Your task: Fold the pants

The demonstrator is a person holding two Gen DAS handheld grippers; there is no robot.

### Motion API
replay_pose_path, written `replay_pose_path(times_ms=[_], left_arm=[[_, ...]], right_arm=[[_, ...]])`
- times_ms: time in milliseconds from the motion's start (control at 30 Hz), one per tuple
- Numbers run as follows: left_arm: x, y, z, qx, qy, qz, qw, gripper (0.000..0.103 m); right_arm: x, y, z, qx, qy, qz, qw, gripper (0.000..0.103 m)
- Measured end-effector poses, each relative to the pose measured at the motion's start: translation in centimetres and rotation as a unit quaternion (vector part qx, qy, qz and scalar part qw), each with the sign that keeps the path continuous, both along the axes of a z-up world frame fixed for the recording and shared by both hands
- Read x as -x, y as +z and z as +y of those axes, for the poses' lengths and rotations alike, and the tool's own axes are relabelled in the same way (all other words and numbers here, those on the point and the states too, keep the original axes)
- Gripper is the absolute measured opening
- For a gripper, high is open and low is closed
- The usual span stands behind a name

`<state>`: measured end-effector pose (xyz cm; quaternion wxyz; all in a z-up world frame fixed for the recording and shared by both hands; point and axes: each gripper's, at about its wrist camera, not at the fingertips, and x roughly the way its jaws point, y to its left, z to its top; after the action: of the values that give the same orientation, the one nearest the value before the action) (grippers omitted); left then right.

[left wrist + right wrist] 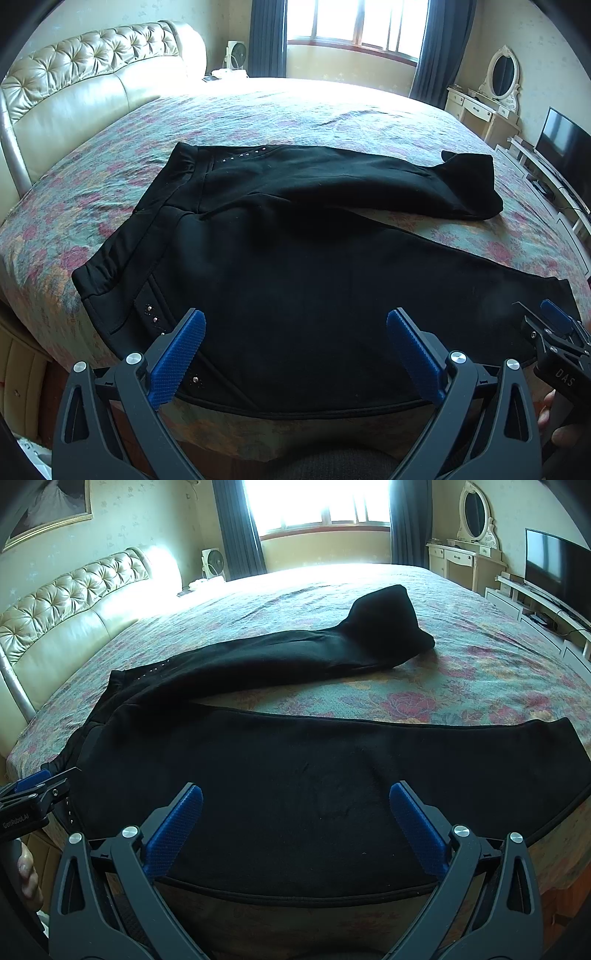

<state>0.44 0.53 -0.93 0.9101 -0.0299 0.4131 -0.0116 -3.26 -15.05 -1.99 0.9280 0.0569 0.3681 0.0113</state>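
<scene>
The bed (332, 107) carries the black pants (295, 288) lengthwise across both views, waistband left, legs splayed right (far leg's end bunched). The left gripper (295, 354) hangs nearer the waist, the right gripper (295, 827) nearer the cuff; both spread, empty, at the near edge.

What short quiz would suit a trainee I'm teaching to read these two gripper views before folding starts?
1. True or false: the left gripper is shut on the pants.
2. Which leg is bunched up at its end? A. far leg B. near leg
3. Fill in: the waistband lies towards the ____ at the bed's left end.

Key
1. False: its jaws stand open; so do the right gripper's.
2. A
3. headboard
</scene>
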Motion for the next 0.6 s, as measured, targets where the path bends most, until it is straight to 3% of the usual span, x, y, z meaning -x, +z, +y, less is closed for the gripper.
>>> replay_pose_path(times_ms=[600], left_arm=[[-0.86, -0.52, 0.1, 0.001, -0.021, 0.026, 0.9994, 0.098]], right_arm=[[-0.87, -0.47, -0.03, -0.029, 0.015, 0.023, 0.999, 0.101]])
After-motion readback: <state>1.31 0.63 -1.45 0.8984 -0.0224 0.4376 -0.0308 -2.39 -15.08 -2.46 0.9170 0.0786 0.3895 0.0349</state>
